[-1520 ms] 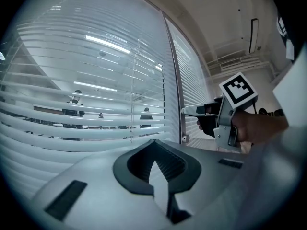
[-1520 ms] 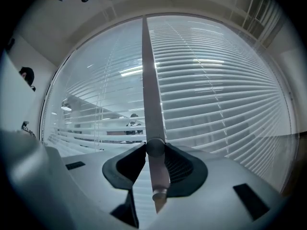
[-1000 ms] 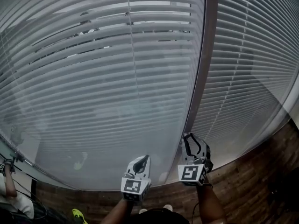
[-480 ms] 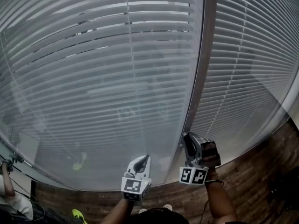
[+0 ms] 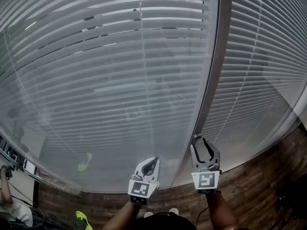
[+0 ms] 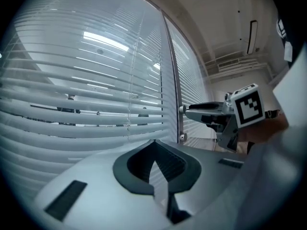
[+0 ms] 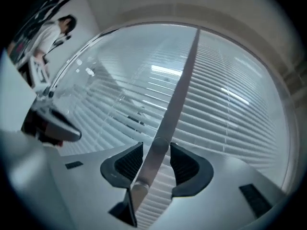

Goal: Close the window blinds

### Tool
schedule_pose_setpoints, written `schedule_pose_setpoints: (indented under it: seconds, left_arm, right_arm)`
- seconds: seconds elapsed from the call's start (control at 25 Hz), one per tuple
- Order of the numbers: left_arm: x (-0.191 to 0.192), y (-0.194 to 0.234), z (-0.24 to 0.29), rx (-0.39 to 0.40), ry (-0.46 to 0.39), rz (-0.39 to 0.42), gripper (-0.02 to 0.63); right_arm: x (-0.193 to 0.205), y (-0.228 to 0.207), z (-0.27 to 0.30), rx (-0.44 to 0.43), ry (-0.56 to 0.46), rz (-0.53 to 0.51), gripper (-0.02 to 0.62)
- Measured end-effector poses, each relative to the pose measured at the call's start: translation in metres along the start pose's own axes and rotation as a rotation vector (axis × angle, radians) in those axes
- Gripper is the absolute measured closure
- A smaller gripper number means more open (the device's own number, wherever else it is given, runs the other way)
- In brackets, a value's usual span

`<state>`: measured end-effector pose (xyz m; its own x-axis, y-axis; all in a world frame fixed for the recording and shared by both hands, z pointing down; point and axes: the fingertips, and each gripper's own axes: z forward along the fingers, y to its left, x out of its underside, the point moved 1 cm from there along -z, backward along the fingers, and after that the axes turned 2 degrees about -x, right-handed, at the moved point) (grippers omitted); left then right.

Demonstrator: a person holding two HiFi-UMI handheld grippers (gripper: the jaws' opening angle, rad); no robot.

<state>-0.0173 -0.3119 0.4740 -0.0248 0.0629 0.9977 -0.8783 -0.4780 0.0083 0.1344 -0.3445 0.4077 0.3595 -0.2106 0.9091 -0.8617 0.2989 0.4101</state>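
The right gripper (image 5: 200, 141), rolled sideways a moment ago, stands upright – jaws just opened, apart around the rod (image 7: 159, 150). Left gripper (image 5: 152, 161) jaws together, empty. Blinds (image 5: 120, 80) at 12 o'clock – brown boards (image 5: 268, 186) at 5.

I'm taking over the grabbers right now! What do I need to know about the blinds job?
Left gripper: shut, empty.
Right gripper: jaws have just been opening and now stand apart around the grey wand, not gripping it.
Done: left blind mostly tilted shut.
Left to do: a few upper slats show dark gaps; probably regrip the wand and twist more.
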Motion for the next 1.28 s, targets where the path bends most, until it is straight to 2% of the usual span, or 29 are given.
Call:
schedule_pose_setpoints:
  seconds: [0.08,0.2,0.44,0.52,0.72,0.84,0.92,1.08,1.28]
  left_arm:
    - [0.001,-0.002,0.001,0.007,-0.001,0.000,0.606]
    - [0.001,-0.002,0.000,0.015,-0.002,0.002,0.606]
    - [-0.001,0.002,-0.002,0.009,-0.011,0.006,0.606]
    - [0.000,0.003,-0.003,0.006,-0.011,0.006,0.606]
    - [0.001,0.006,-0.005,-0.002,-0.009,-0.001,0.606]
    - [0.001,0.004,-0.007,-0.004,-0.008,0.000,0.606]
    - [0.003,0.003,-0.007,-0.003,-0.009,0.001,0.606]
    - [0.005,0.006,-0.008,-0.006,-0.008,-0.003,0.606]
    - [0.000,0.006,-0.009,-0.004,-0.004,-0.002,0.606]
  right_arm:
    - [0.001,-0.011,0.002,0.014,-0.009,0.196,0.437]
    - [0.003,-0.017,0.008,0.015,0.006,0.339,0.437]
    - [0.007,-0.016,0.015,0.032,0.016,0.500,0.439]
    - [0.007,-0.015,0.015,0.040,0.008,0.531,0.466]
    - [0.006,-0.015,0.016,0.021,0.013,0.505,0.469]
    - [0.005,-0.014,0.014,-0.001,0.040,0.405,0.469]
    - [0.006,-0.011,0.014,-0.010,0.060,0.277,0.469]
    - [0.004,-0.003,0.015,-0.024,0.104,-0.101,0.469]
    - [-0.001,0.002,0.013,-0.032,0.175,-0.631,0.469]
